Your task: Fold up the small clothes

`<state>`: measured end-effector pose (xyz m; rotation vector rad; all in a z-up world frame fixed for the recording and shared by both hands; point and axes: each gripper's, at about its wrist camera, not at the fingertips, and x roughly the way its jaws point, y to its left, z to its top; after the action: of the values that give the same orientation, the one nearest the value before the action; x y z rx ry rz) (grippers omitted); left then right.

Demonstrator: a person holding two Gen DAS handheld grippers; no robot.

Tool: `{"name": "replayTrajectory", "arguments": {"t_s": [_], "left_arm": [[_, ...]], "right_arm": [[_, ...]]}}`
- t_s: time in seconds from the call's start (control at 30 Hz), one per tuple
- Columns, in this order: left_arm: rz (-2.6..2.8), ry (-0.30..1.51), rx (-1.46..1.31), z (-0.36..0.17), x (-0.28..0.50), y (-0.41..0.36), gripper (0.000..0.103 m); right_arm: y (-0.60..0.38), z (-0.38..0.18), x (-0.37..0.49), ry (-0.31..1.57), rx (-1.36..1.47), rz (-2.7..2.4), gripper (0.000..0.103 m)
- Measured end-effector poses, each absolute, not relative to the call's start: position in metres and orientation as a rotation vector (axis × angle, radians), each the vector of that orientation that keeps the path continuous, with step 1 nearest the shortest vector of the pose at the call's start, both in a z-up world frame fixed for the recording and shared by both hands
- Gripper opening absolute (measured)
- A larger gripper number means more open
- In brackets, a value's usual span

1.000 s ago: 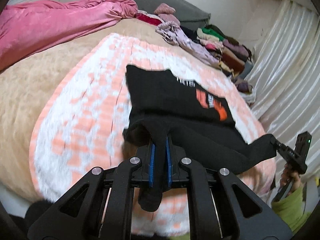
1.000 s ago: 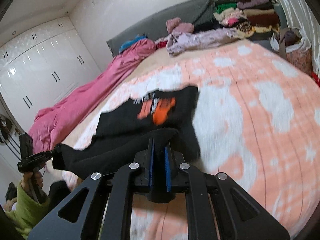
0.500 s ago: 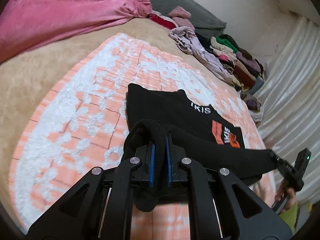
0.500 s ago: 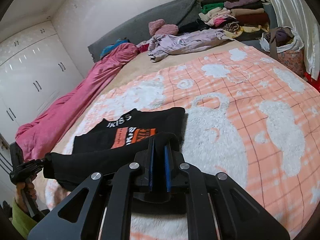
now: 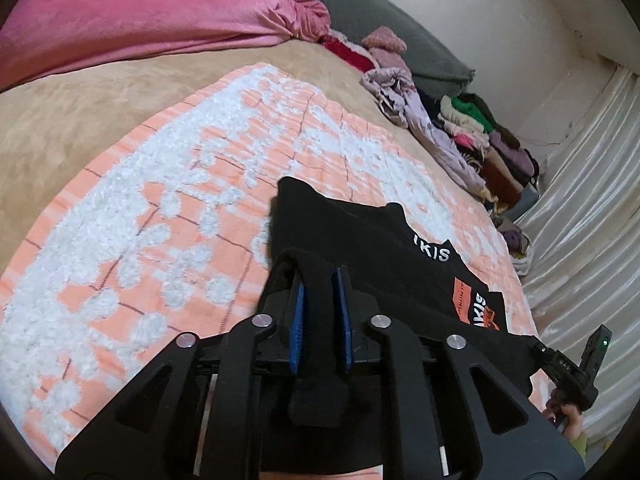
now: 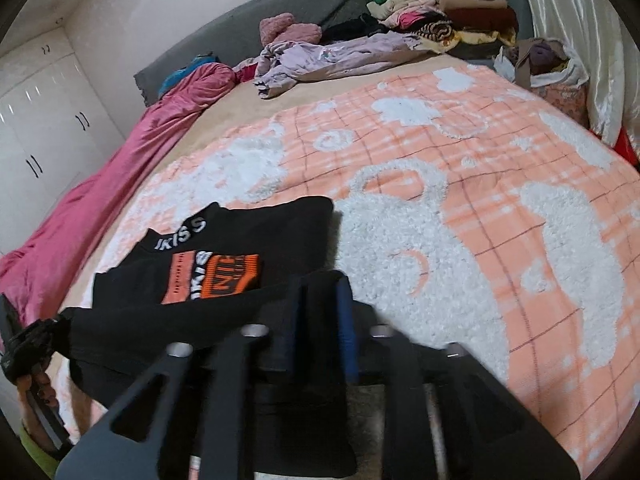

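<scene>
Lying on blanket, shirt; open room right.

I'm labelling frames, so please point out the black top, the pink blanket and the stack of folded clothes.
black top (image 6: 248, 236): right wrist view, plain chest cloth.
pink blanket (image 5: 132, 20): left wrist view, its broad middle.
stack of folded clothes (image 6: 460, 12): right wrist view, stack's middle.
</scene>
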<state>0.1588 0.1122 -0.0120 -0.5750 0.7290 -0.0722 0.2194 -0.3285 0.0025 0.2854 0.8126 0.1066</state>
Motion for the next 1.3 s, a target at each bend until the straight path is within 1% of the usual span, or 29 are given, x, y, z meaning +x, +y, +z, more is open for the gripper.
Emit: {"name": "replayTrajectory", "arguments": {"t_s": [0.03, 0.07, 0.23, 0.33, 0.4, 0.43, 0.47, 0.53, 0.67, 0.77, 0.9, 1.03, 1.3], "left_arm": [[-0.045, 0.715, -0.567, -0.011, 0.155, 0.116, 0.023], [-0.024, 0.694, -0.559, -0.009, 0.152, 0.122, 0.03], [0.021, 0.628, -0.548, 0.004, 0.135, 0.142, 0.03], [0.015, 0.61, -0.481, 0.013, 0.125, 0.133, 0.03], [-0.015, 0.593, -0.376, 0.021, 0.118, 0.11, 0.03], [-0.032, 0.593, -0.348, 0.023, 0.116, 0.101, 0.03], [-0.075, 0.597, -0.303, 0.024, 0.11, 0.085, 0.03], [-0.14, 0.62, -0.262, 0.019, 0.105, 0.063, 0.03], [-0.232, 0.718, -0.135, -0.005, 0.1, 0.015, 0.03], [-0.234, 0.751, -0.037, -0.018, 0.101, -0.003, 0.03], [-0.207, 0.776, 0.004, -0.031, 0.107, -0.006, 0.03], [-0.193, 0.782, 0.011, -0.034, 0.112, -0.004, 0.03], [-0.189, 0.745, 0.026, -0.03, 0.118, -0.003, 0.03]], "right_arm": [[-0.33, 0.003, 0.219, 0.807, 0.286, 0.098, 0.039], [-0.333, 0.004, 0.217, 0.799, 0.289, 0.088, 0.039], [-0.327, 0.017, 0.2, 0.762, 0.242, 0.08, 0.039], [-0.307, 0.028, 0.18, 0.733, 0.17, 0.12, 0.039], [-0.288, 0.033, 0.165, 0.73, 0.11, 0.177, 0.039], [-0.281, 0.033, 0.161, 0.738, 0.089, 0.203, 0.033], [-0.272, 0.033, 0.156, 0.75, 0.066, 0.237, 0.025], [-0.253, 0.029, 0.145, 0.784, 0.017, 0.302, 0.021], [-0.22, 0.012, 0.129, 0.832, -0.073, 0.366, 0.021], [-0.207, -0.005, 0.133, 0.879, -0.111, 0.344, 0.021], [-0.199, -0.024, 0.144, 0.92, -0.157, 0.295, 0.021], [-0.193, -0.035, 0.157, 0.909, -0.177, 0.274, 0.021], [-0.194, -0.025, 0.184, 0.833, -0.142, 0.272, 0.021]]}}
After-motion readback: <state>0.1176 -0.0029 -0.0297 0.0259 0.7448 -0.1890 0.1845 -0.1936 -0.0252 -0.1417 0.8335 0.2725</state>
